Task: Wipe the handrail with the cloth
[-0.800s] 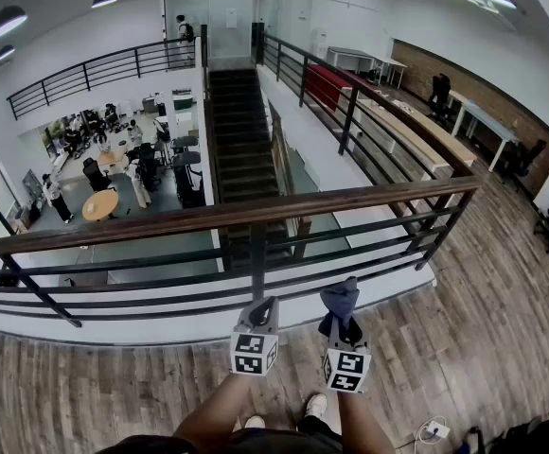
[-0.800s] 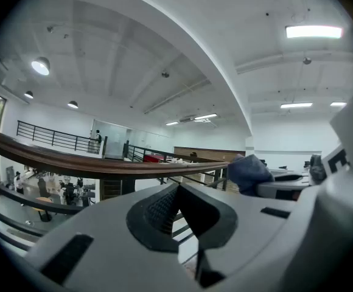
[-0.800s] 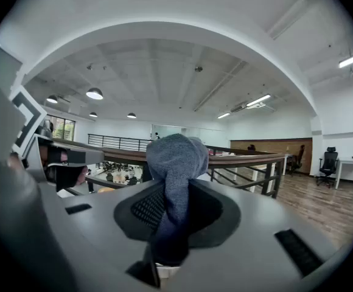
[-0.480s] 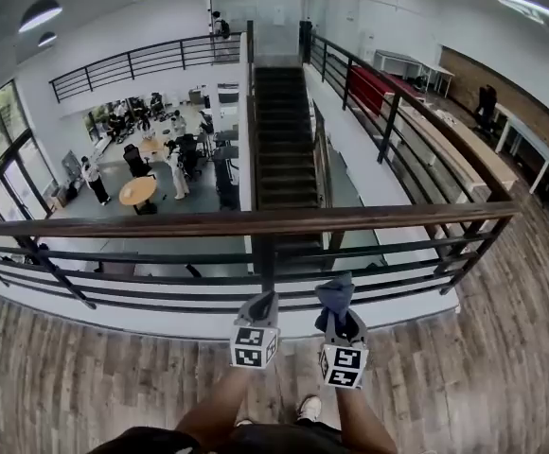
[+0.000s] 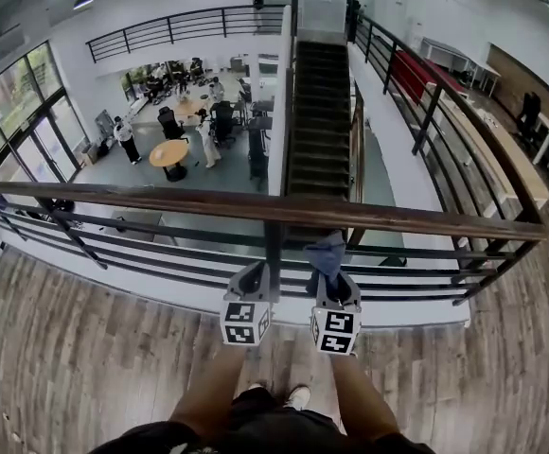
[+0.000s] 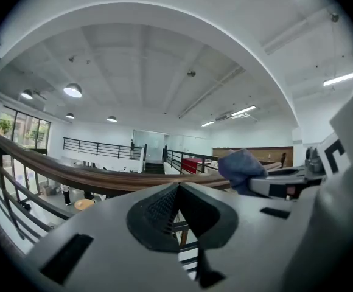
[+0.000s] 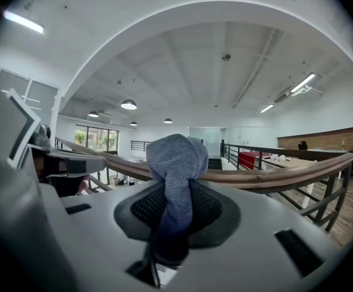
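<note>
A brown wooden handrail [image 5: 161,198] tops a black metal balustrade and runs across the head view. My right gripper [image 5: 330,269] is shut on a blue-grey cloth [image 5: 327,252], whose bunched top [image 7: 176,157] stands just below and in front of the handrail [image 7: 268,179]. To its left my left gripper [image 5: 253,277] is shut with nothing between its jaws, also just short of the rail [image 6: 73,176]. In the left gripper view the cloth [image 6: 242,165] shows at the right.
Beyond the balustrade is a drop to a lower floor with a staircase [image 5: 320,112], round tables [image 5: 169,152] and several people. A black rail post [image 5: 274,253] stands between the grippers. Wooden floorboards [image 5: 85,348] lie under the person's feet [image 5: 295,397].
The head view has swung to the left and the handrail now sits closer above both grippers. Both grippers have risen slightly toward the rail; the cloth stays held.
</note>
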